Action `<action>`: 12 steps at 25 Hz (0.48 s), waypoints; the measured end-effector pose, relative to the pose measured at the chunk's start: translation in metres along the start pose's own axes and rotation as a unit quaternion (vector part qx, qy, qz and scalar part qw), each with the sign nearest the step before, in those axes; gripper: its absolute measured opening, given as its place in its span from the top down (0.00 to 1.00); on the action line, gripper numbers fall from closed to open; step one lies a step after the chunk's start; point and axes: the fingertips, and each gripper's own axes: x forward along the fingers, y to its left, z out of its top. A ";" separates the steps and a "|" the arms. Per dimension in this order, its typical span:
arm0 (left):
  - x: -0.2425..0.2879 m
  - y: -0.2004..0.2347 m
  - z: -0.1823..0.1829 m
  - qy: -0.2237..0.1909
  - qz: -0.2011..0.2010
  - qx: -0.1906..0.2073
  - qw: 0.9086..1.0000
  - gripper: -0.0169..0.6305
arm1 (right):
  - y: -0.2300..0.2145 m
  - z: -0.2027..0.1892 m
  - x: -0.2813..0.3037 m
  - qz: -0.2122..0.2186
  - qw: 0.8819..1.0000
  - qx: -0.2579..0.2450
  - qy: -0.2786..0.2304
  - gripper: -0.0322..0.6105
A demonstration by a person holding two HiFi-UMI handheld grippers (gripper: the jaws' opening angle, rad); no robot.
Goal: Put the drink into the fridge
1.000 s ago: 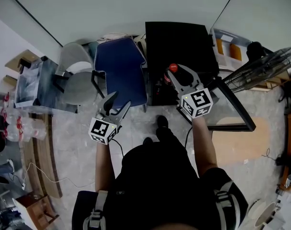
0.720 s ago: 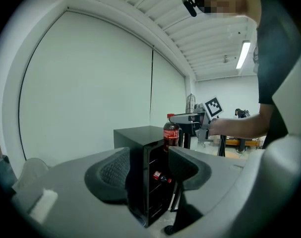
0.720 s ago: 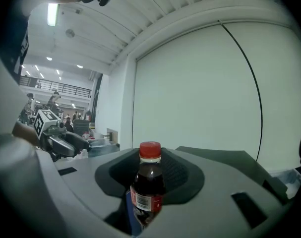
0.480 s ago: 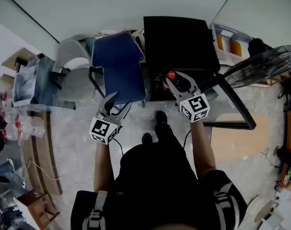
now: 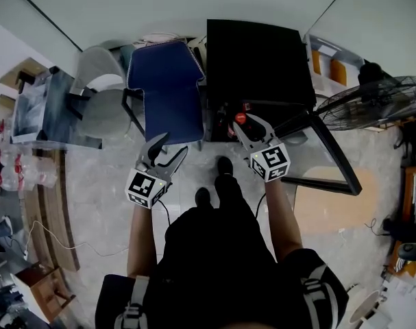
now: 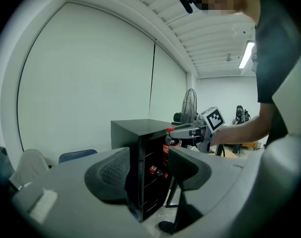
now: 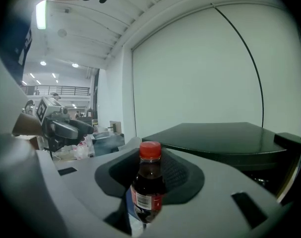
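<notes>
Bottle (image 5: 240, 118) upright in right gripper (image 5: 247, 125), at fridge mouth

Right jaws are clamped on the bottle's body, cap up. The fridge (image 5: 259, 60) opening lies just ahead, with its door (image 5: 327, 156) swung right. A red-capped spare (image 6: 155, 170) lies on a shelf inside. The left gripper (image 5: 163, 149), jaws apart and empty, hangs farther off by the chair (image 5: 163, 88).

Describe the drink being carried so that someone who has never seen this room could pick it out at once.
Find the black fridge against the pale wall, its door swung open. At its open front the right gripper holds a small bottle of dark drink with a red cap and red label. Unlike the red-capped bottle lying on a shelf inside, it stands upright between jaws.
</notes>
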 end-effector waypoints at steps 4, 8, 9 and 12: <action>0.001 0.003 -0.007 0.004 0.025 -0.005 1.000 0.59 | -0.003 -0.015 0.006 0.002 1.000 0.004 0.005 0.74; 0.003 0.005 -0.010 0.004 0.036 -0.009 0.999 0.59 | -0.010 -0.034 0.014 0.003 1.000 0.019 0.011 0.74; 0.004 0.005 -0.010 0.004 0.037 -0.009 0.999 0.59 | -0.012 -0.040 0.016 0.003 1.000 0.024 0.013 0.74; 0.007 0.004 -0.014 0.009 0.039 -0.008 0.999 0.59 | -0.019 -0.056 0.022 0.001 0.999 0.031 0.020 0.74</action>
